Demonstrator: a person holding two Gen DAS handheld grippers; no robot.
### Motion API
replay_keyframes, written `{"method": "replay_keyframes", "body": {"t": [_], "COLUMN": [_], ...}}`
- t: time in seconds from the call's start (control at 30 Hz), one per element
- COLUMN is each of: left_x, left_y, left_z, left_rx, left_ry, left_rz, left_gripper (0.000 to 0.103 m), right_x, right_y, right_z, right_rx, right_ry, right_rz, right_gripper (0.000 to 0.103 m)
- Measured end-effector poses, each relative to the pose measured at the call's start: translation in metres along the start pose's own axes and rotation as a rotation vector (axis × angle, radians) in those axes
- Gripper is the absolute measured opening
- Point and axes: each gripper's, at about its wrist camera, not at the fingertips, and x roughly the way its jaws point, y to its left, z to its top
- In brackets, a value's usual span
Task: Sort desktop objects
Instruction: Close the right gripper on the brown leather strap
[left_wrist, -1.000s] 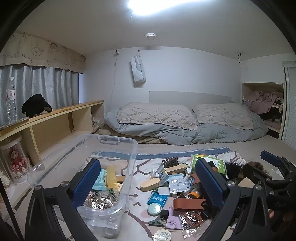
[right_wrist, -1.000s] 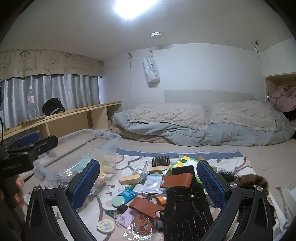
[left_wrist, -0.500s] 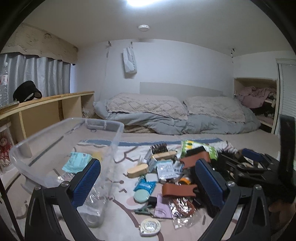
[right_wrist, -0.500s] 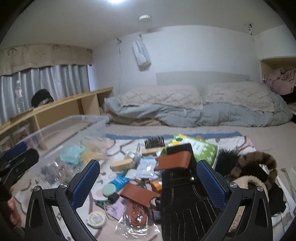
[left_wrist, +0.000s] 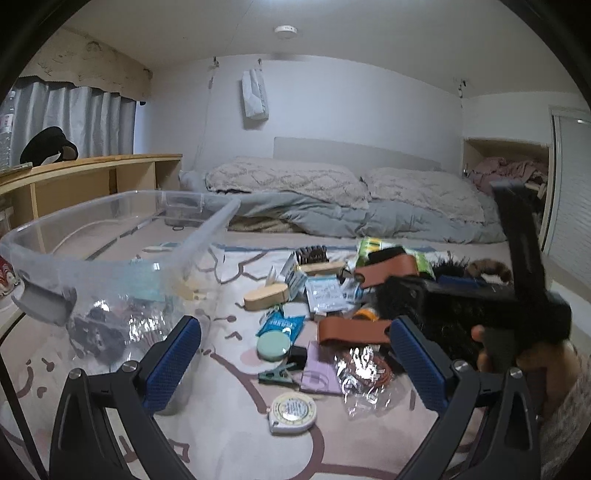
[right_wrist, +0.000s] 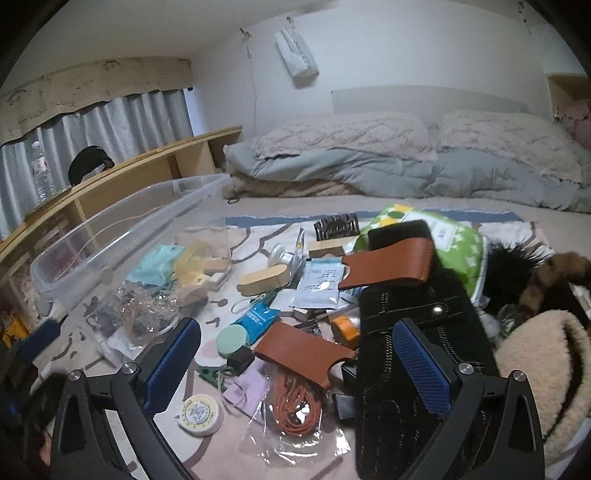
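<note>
Left gripper (left_wrist: 293, 363): ribbed blue pads spread wide, nothing between them, hovering over the patterned mat (left_wrist: 229, 435). Right gripper (right_wrist: 295, 363): likewise parted and empty, above the clutter. Nearest on the mat, a round white tape measure (right_wrist: 200, 410); beside it a crinkled clear bag of orange cord (right_wrist: 295, 406). Just past these, a flat tan leather sleeve (right_wrist: 303, 352), a mint round disc (right_wrist: 231, 339), and a black stitched glove (right_wrist: 413, 354) with a metal snap. Further back, a second leather sleeve (right_wrist: 388, 267) lies on the glove's cuff; a wooden-backed brush (right_wrist: 263, 281) sits left of it. To the left stands the clear plastic bin (right_wrist: 122, 229), part filled. Grey quilted bedding (right_wrist: 369, 162) lies farthest.
</note>
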Motion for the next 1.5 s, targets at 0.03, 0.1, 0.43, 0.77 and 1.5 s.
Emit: {"method": "replay_keyframes", "body": {"t": [0.03,0.1,0.43,0.77,1.5], "left_x": [0.002,0.004,0.036,0.072,0.095], "left_y": [-0.001,-0.002,-0.005,-0.001,0.001], "left_z": [-0.003,-0.01,-0.042,-0.071,-0.102], "left_rx": [0.001,-0.002,-0.069,-0.107,-0.062], "left_ry": [0.012,0.033,0.205,0.37,0.515], "left_rz": [0.002,0.009,0.004,0.06,0.086], "left_gripper": [0.103,0.103,0.103,0.103,0.103], "right_x": [0.008,0.02,0.076,0.124,0.082], "right_y": [0.0,-0.001,-0.012,-0.016,0.0], "right_z": [0.001,0.001,-0.004,0.0,-0.039], "right_rx": [0.002,-0.001,0.01,-0.014,-0.012], "right_ry": [0.019,0.054,0.169,0.21,0.414], "right_rz": [-0.014,-0.05,-0.058,-0.08,0.027], "right_gripper": [0.102,0.074,0.031,0.031,0.031]}}
